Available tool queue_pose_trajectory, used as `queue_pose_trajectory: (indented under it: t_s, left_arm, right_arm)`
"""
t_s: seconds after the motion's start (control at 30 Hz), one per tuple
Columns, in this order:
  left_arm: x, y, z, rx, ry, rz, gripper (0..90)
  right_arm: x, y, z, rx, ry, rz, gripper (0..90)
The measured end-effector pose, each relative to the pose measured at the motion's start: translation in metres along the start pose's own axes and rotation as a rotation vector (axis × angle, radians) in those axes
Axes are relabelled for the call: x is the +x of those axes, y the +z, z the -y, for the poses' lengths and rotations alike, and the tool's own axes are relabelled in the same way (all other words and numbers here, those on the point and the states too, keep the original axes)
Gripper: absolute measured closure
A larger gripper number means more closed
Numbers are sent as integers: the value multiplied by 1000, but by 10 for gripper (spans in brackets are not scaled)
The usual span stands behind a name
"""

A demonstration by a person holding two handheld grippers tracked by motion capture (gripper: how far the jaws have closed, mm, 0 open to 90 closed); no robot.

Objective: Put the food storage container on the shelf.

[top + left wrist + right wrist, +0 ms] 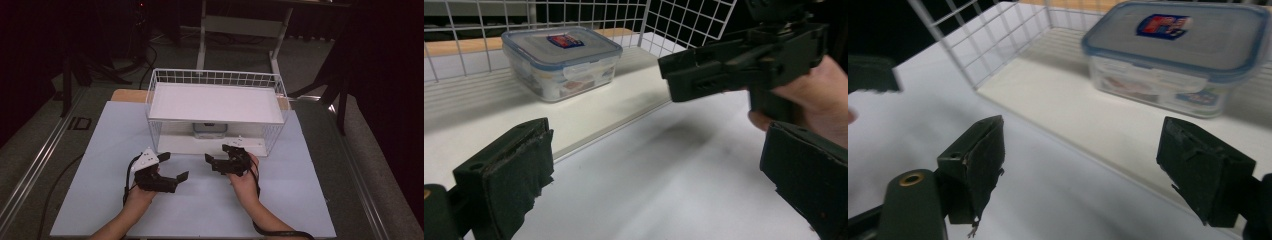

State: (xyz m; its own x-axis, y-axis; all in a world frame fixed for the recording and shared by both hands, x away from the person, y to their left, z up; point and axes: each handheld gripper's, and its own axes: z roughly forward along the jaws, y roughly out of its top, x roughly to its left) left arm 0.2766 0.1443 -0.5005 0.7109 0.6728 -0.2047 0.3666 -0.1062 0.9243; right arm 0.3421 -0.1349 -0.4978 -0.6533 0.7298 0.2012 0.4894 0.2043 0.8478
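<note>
Inside the white wire shelf [280, 87], on the lower deck under the top board, sits a clear plastic food box [1178, 55] with a blue-rimmed snap lid. Both grippers hover out front over the table [300, 200], left gripper [172, 167] and right gripper [215, 152] each with jaws wide apart, nothing between them. Box looks light but rigid and kinda slick, so I'd pinch the short sides just below the lid rim.
</note>
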Motion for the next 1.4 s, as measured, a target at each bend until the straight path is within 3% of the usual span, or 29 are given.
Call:
queue_pose_trajectory:
  t_s: [0.17, 0.3, 0.47, 0.5, 0.7, 0.93, 1.03, 1.4]
  left_arm:
    - [-2, 1, -1, 22, 19, -4, 16]
    - [-3, 0, -3, 23, 32, 9, 16]
    - [-4, 0, -8, 23, 53, 64, 16]
    - [-4, 0, -8, 25, 61, 71, 16]
    - [-6, -1, -12, 54, 68, 108, 16]
    - [-4, -9, -10, 65, 57, 126, 16]
    - [-4, -16, -11, 77, 86, 125, 17]
    - [-4, -32, -4, 105, 110, 140, 16]
  right_arm:
    - [-4, -8, 4, -6, 34, -41, 146]
    - [-9, -13, 7, 2, 17, -69, 152]
    - [-11, -20, 9, 9, 30, -67, 152]
    - [-11, -24, 9, 8, 12, -50, 152]
    - [-9, -41, 7, -18, -21, -58, 154]
    - [-5, -55, 12, -18, -36, -73, 154]
    - [-6, -62, 16, -26, -40, -75, 154]
    - [-8, -82, 28, -9, -73, -50, 155]
